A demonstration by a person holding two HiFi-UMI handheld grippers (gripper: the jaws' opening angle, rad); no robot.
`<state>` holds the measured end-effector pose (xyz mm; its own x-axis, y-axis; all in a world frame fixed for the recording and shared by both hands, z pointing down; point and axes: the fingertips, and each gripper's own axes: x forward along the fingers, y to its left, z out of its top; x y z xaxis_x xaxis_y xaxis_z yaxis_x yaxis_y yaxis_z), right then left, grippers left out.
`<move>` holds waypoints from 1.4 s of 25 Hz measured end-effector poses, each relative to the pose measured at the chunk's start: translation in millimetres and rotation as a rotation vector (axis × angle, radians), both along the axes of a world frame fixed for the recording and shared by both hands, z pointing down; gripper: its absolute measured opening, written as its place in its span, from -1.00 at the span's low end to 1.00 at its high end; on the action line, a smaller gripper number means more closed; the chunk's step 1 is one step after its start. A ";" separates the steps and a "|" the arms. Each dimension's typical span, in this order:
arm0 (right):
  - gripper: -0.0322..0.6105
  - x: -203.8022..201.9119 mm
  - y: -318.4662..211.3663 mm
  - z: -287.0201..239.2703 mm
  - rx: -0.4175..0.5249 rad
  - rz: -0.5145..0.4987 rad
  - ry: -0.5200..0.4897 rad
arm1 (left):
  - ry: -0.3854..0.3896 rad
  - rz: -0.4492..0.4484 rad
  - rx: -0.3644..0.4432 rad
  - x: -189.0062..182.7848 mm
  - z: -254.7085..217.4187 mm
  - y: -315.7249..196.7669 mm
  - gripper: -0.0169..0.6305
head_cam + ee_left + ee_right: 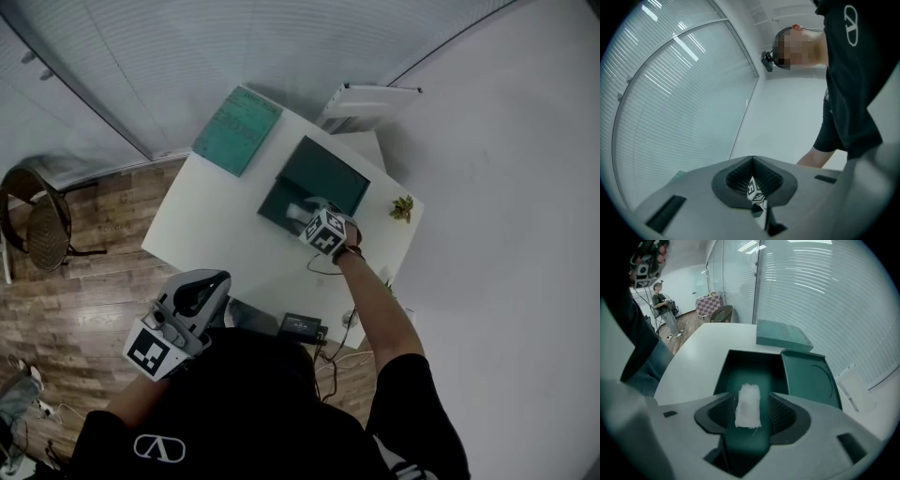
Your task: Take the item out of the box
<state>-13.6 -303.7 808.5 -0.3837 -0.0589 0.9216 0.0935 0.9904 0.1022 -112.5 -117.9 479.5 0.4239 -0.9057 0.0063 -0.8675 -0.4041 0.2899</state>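
White cloth (pixel 748 405), a small frayed rectangle, lies flat on the floor of the dark green box (pixel 723 369), near the wall closest to the person. The box's lid (pixel 808 376) is swung open and lies beside the cavity, so the cloth is uncovered from above; the box walls ring it on all sides.

The right gripper (pixel 752 394) points steeply down into the box. Its jaws stand partly apart with the cloth between them, and a thin strip of green shows on each side of the cloth, so the pads are not pressing it.

The box sits toward the far right of the white bench (pixel 216 225). A flat teal slab (pixel 237 129) rests at the bench's far corner, apart from the box. A small green plant (pixel 403 208) stands at the right edge, just beyond the lid. A black device (pixel 301 327) with cables sits at the near edge.

The left gripper (pixel 202 291) is held low beside the person's body, off the bench's near left corner. Its jaws meet at the tips and grip nothing. A wicker chair (pixel 37 220) stands on the wooden floor (pixel 94 300) to the left.
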 end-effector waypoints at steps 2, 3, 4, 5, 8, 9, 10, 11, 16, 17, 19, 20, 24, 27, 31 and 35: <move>-0.23 0.1 1.2 7.7 -0.010 -0.019 0.032 | 0.003 -0.003 -0.007 -0.6 2.4 1.3 -0.93; -0.23 0.3 0.8 11.6 -0.014 -0.023 0.049 | 0.006 -0.005 -0.009 -1.2 3.4 1.6 -0.93; -0.23 0.6 0.3 15.3 -0.019 -0.026 0.064 | 0.008 -0.007 -0.011 -2.1 4.3 2.0 -0.93; -0.23 1.3 0.3 18.7 -0.025 -0.029 0.081 | 0.009 -0.010 -0.014 -3.1 5.3 2.5 -0.93; -0.25 3.0 3.8 26.6 -0.042 -0.052 0.129 | 0.012 -0.018 -0.017 -6.5 6.8 3.6 -0.93; -0.30 3.3 4.7 29.0 -0.042 -0.063 0.143 | 0.012 -0.020 -0.017 -7.4 7.2 3.8 -0.93; -0.34 3.5 5.2 31.4 -0.040 -0.072 0.154 | 0.012 -0.022 -0.018 -8.0 7.9 4.0 -0.93; -0.34 3.6 5.2 33.5 -0.039 -0.077 0.164 | 0.013 -0.022 -0.020 -8.4 8.9 4.3 -0.93; -0.36 1.2 3.8 34.0 -0.052 -0.085 0.209 | 0.019 -0.026 -0.021 -10.2 9.8 5.9 -0.93; -0.37 1.5 4.5 34.2 -0.053 -0.091 0.222 | 0.019 -0.025 -0.021 -9.5 10.0 6.5 -0.93; -0.36 2.2 5.6 36.6 -0.050 -0.108 0.249 | 0.020 -0.024 -0.023 -8.6 10.5 7.8 -0.93; -0.36 2.1 5.8 38.3 -0.045 -0.117 0.263 | 0.021 -0.025 -0.023 -8.8 10.6 8.2 -0.93; -0.38 1.7 5.4 40.8 -0.039 -0.136 0.286 | 0.025 -0.030 -0.019 -11.4 9.0 9.5 -0.93; -0.38 3.5 6.5 38.8 -0.026 -0.144 0.282 | 0.024 -0.032 -0.021 -12.6 8.9 11.0 -0.93; -0.38 4.5 8.4 25.7 -0.008 -0.135 0.252 | 0.024 -0.025 -0.009 -12.0 5.0 9.7 -0.93; -0.38 1.7 7.0 -5.2 0.036 -0.113 0.184 | 0.026 -0.005 0.004 -9.4 -1.0 5.6 -0.93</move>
